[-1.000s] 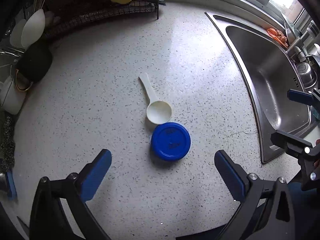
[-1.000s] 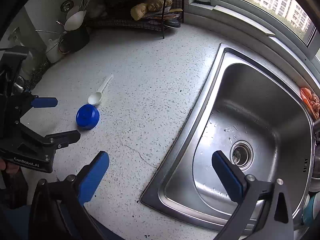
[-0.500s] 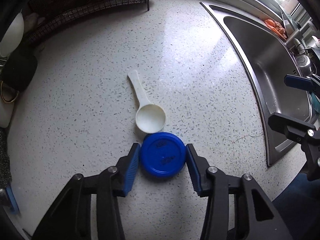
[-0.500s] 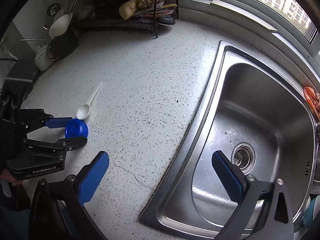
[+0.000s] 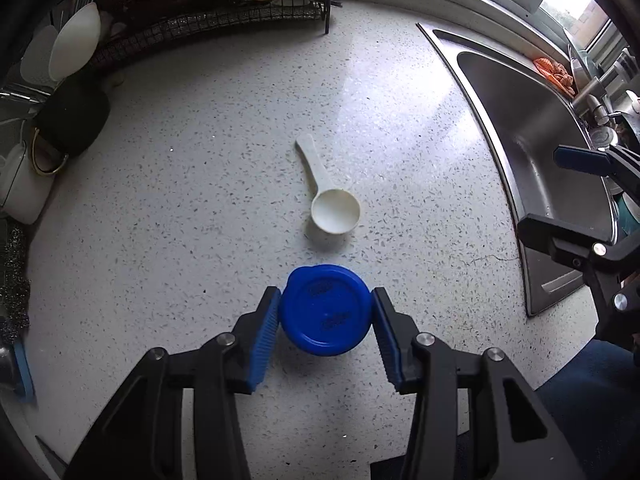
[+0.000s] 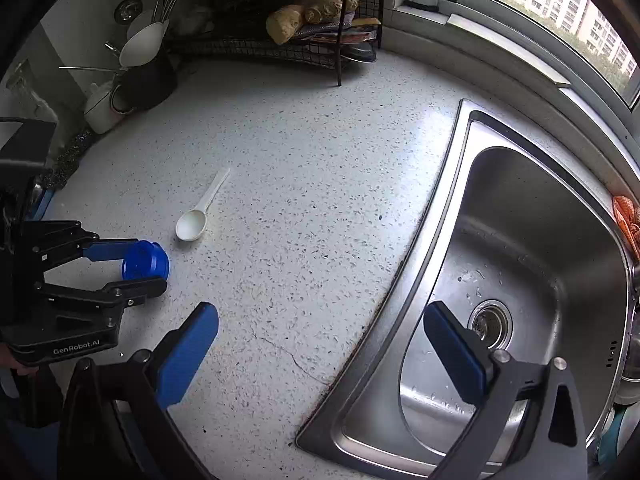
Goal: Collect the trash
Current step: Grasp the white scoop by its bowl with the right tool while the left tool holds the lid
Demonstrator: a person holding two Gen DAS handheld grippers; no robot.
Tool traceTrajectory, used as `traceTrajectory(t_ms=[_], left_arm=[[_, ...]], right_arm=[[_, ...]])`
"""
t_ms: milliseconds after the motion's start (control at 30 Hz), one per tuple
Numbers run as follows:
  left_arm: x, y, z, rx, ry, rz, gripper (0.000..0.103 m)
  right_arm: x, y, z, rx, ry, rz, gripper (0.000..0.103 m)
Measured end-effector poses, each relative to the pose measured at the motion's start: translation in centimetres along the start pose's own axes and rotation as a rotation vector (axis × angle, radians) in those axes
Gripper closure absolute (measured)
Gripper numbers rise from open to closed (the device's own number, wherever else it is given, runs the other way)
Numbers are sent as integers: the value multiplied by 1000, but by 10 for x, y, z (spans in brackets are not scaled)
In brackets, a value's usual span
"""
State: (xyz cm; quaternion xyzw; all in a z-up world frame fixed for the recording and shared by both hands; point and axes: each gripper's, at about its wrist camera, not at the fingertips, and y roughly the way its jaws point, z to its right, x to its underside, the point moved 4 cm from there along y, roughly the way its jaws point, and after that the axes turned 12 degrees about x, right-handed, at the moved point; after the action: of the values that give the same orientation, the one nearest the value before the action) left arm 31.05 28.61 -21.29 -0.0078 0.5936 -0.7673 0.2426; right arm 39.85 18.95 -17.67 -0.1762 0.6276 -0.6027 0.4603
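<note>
A round blue lid [image 5: 325, 309] sits between the blue pads of my left gripper [image 5: 325, 314], which is shut on its two sides and holds it just above the speckled counter [image 5: 208, 184]. A white plastic scoop [image 5: 330, 200] lies on the counter a little beyond the lid, apart from it. The right wrist view shows the same lid [image 6: 145, 261] in the left gripper [image 6: 149, 266] and the scoop [image 6: 197, 216] beside it. My right gripper [image 6: 320, 344] stands open with nothing between its fingers, over the counter's edge by the sink.
A steel sink [image 6: 520, 280] fills the right side, with an orange cloth [image 6: 628, 216] on its far rim. A black wire rack [image 6: 280, 40] with packets stands at the back. A black utensil holder [image 6: 144, 76] and white jar stand at the back left.
My left gripper came down around the blue lid, shut on it and drew it back, away from the scoop. The right gripper drifted sideways a little and stayed open.
</note>
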Motion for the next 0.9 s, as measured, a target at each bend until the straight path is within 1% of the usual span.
traceTrajectory(t_ms=[100, 167, 233, 367, 567, 700, 767, 800, 833, 900], left_arm=[[2, -15, -13, 9, -21, 24, 60], [3, -27, -20, 15, -22, 46, 60], [3, -37, -28, -2, -14, 59, 60], [1, -46, -48, -20, -39, 72, 60], [-4, -42, -79, -66, -73, 58, 60], [-7, -34, -92, -72, -80, 35, 60], [-7, -28, -96, -66, -73, 15, 60], [-7, -24, -96, -67, -64, 6, 60], [-7, -22, -97, -102, -49, 6, 60], [-7, -20, -97, -94, -42, -1, 60]], right_arm=[[-8, -1, -10, -11, -21, 4, 1], [-14, -1, -19, -47, -21, -2, 1], [-21, -1, -29, -71, -26, -6, 1], [-31, 6, -52, -79, -58, -18, 1], [-46, 33, -83, -103, -59, -92, 1], [-58, 50, -100, -97, -51, -131, 1], [-63, 57, -108, -99, -47, -145, 8], [-67, 61, -114, -100, -45, -152, 10], [-69, 64, -117, -102, -47, -155, 11], [-72, 71, -125, -98, -59, -162, 11]])
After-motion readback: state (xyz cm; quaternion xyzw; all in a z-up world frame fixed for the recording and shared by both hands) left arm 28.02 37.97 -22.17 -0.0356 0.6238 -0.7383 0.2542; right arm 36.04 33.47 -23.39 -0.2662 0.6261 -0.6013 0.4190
